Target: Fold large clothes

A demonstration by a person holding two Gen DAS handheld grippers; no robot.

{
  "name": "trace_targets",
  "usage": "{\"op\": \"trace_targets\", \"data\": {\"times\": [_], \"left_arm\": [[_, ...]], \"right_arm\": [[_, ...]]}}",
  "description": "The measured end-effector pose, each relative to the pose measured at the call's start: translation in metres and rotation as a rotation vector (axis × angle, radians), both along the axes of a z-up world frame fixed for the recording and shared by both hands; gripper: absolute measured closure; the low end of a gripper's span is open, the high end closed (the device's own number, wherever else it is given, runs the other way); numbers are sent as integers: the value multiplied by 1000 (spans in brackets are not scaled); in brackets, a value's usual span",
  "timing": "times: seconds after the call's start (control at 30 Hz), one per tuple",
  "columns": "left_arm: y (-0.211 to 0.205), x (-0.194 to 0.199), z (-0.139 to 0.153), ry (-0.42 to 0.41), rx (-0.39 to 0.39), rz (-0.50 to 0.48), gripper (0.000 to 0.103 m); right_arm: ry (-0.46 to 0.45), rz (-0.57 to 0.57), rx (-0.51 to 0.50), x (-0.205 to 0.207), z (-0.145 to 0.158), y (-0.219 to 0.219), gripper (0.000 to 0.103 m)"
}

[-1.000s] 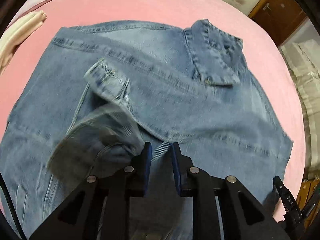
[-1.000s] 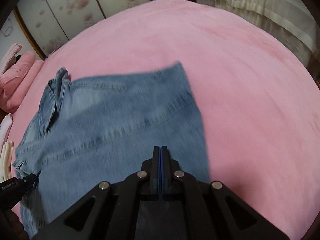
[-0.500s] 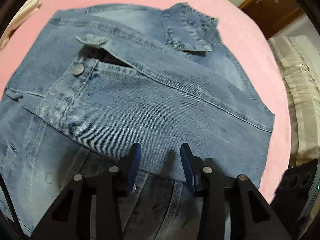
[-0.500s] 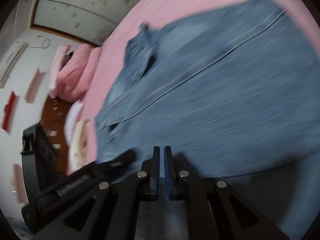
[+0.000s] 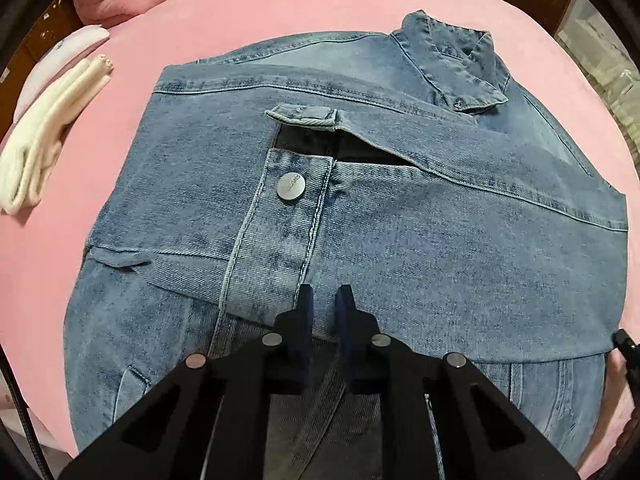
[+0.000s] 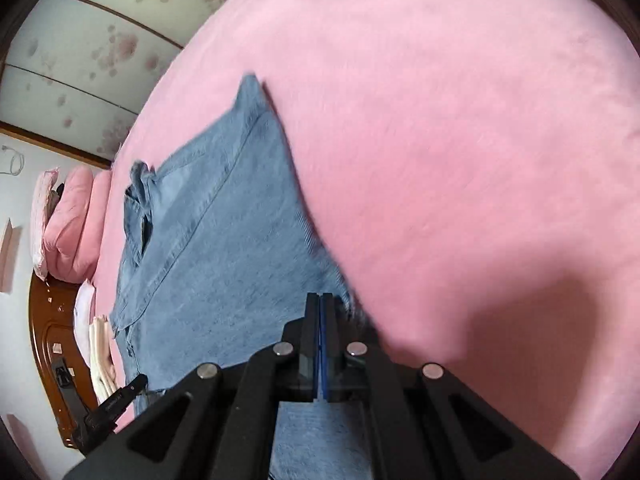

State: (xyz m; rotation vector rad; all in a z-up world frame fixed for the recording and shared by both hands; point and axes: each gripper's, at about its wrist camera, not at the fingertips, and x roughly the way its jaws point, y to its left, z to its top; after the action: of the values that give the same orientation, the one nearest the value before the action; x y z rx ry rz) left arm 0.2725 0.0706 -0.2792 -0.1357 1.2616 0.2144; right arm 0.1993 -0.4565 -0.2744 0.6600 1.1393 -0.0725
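The pink bed (image 5: 328, 12) carries the denim jacket (image 5: 400, 240) flat, one sleeve (image 5: 280, 208) laid across its back. Left gripper (image 5: 323, 304) hovers above, jaws closing on nothing. Right gripper (image 6: 322, 308), pressed together, seems empty, probably repositioning.

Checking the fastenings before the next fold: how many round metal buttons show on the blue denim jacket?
1: a round silver metal button on the cuff of the sleeve folded across the blue denim jacket, below the dark opening. Others may be hidden under the folds.

Blue denim jacket (image 5: 400, 240) flat on pink bed, sleeve folded across back, collar far side
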Motion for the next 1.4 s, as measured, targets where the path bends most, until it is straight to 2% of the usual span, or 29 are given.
{"op": "trace_targets", "data": {"times": [0.07,0.17,0.2,0.23,0.33,0.4,0.47,0.5,0.53,0.57,0.6,0.63,0.67,0.7,0.8,0.9,1.07,1.23,1.4], "left_arm": [[-1,-2,3,7,9,13,91],[-2,-15,11,14,4,32,90],[5,-30,17,19,10,40,87],[6,-28,17,28,29,53,83],[9,-37,26,24,30,60,83],[12,-45,31,20,-11,92,83],[10,-45,33,18,-52,76,83],[8,-45,35,20,-48,63,81],[5,-46,37,22,-35,47,70],[2,-46,39,26,-25,31,57],[1,-47,40,32,-25,15,27],[0,-47,42,31,-32,5,11],[-1,-48,44,29,-44,-7,9],[-1,-49,45,39,-60,-26,9],[-4,-50,45,91,-87,-76,9],[-2,-56,53,75,-95,-118,9],[4,-61,62,53,-79,-168,9],[16,-73,56,66,-122,-165,9],[29,-95,43,97,-145,-111,9]], "right_arm": [[-3,25,-69,3,6,8,103],[-12,-11,-123,-2,12,18,103],[-19,-28,-126,-5,15,22,103],[-24,-40,-128,-8,17,26,101],[-29,-56,-134,-16,25,39,101],[-41,-52,-108,-24,30,53,101],[-46,-49,-110,-32,35,62,101],[-46,-47,-113,-35,38,71,101],[-43,-41,-113,-38,40,76,98],[-38,-33,-113,-41,42,82,87],[-31,-27,-114,-43,42,89,75],[-18,-18,-120,-46,43,97,43],[-7,-8,-137,-49,45,105,18],[-4,1,-165,-50,46,114,14],[11,53,-215,-52,48,137,14],[8,106,-236,-54,53,158,14],[-68,125,-228,-63,65,185,14],[-97,145,-201,-73,60,208,14],[-64,183,-168,-84,49,221,14]]}}
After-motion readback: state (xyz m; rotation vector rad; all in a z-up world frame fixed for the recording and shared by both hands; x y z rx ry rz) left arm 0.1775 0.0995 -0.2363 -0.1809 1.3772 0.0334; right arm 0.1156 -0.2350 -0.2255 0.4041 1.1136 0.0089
